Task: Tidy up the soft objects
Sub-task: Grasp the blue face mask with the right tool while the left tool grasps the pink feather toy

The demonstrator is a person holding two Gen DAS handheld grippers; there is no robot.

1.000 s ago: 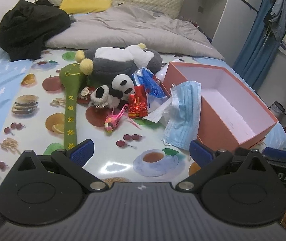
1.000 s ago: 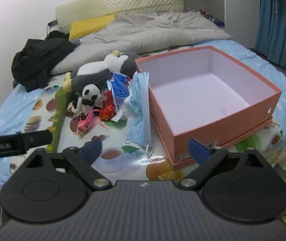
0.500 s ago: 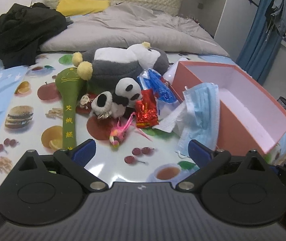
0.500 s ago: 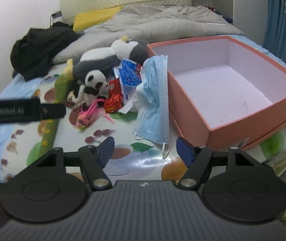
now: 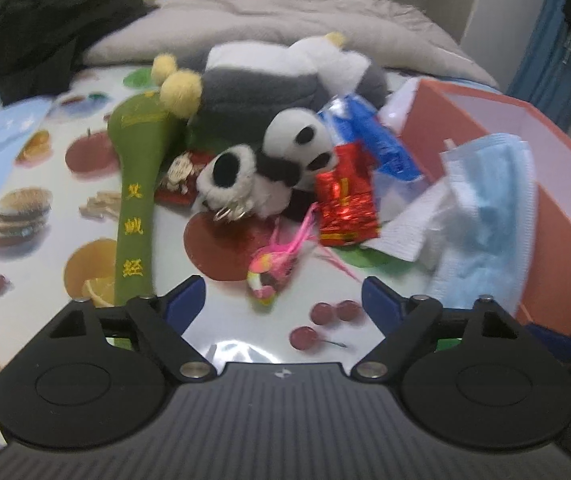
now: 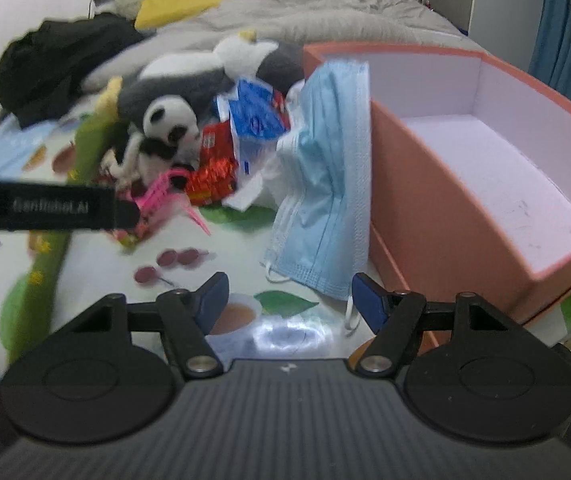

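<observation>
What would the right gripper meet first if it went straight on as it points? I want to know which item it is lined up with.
Most likely the blue face mask, draped against the pink box: its lower edge hangs just ahead of the open right gripper. Depth is unclear, so it could touch the tablecloth first.

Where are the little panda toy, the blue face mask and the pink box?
little panda toy (image 5: 299, 136), left wrist view, on its white head.
blue face mask (image 6: 331, 184), right wrist view, on its pleated middle.
pink box (image 6: 437, 216), right wrist view, on its near outer wall.
</observation>
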